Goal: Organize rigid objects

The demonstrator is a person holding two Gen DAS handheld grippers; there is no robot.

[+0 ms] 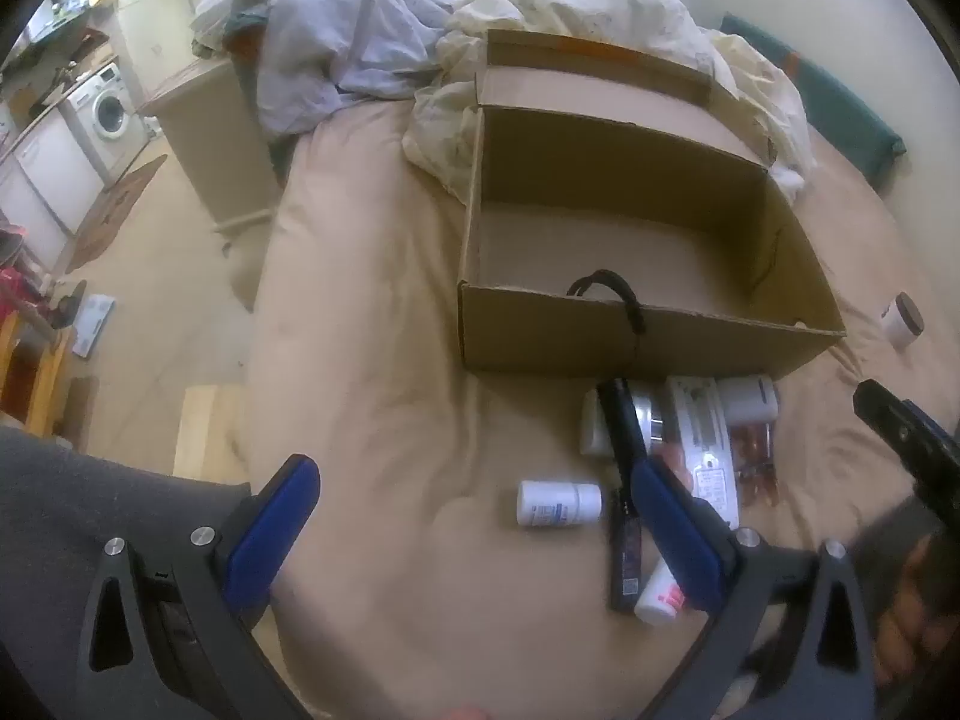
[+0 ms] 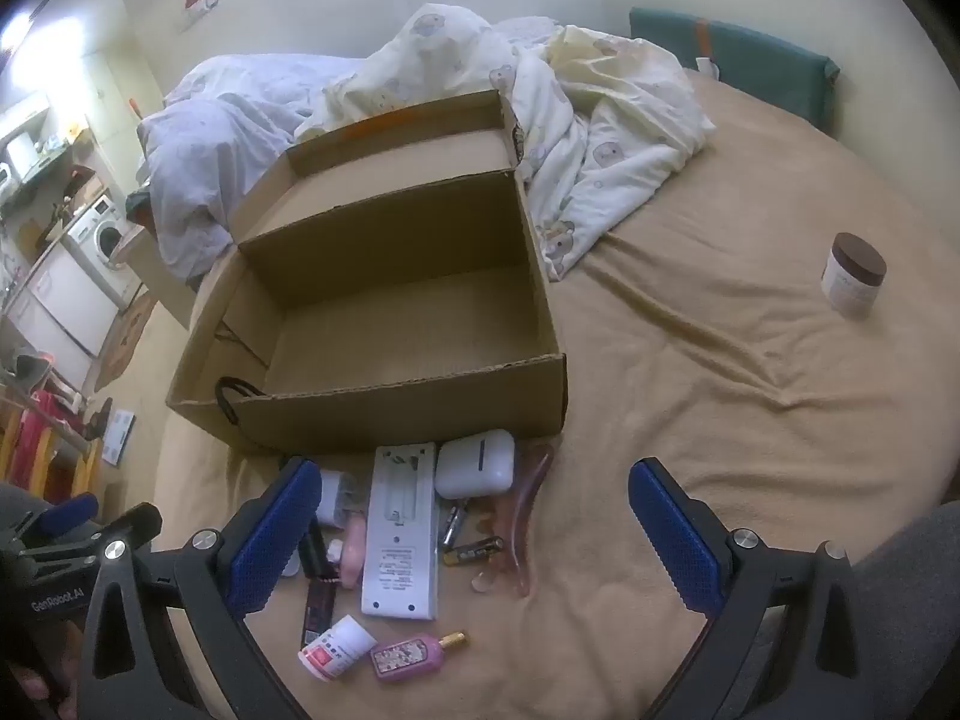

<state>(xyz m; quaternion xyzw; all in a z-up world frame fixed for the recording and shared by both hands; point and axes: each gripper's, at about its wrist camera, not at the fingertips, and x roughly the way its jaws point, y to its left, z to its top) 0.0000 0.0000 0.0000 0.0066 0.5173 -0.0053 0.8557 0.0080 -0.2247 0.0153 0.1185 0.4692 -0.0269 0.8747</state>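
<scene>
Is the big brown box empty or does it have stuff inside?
Empty. The cardboard box shows a bare floor, with only a black cord hooked over its front wall; the small items still lie outside on the bed.

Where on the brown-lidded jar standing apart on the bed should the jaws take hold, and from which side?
Grip the jar across its white body below the brown lid, coming in level from the near side. It stands upright and alone on the bedsheet, so its round wall is free all round. The right gripper, jaws open, is probably nearer.

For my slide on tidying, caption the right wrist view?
Open right gripper above small items before an empty cardboard box on the bed.
</scene>
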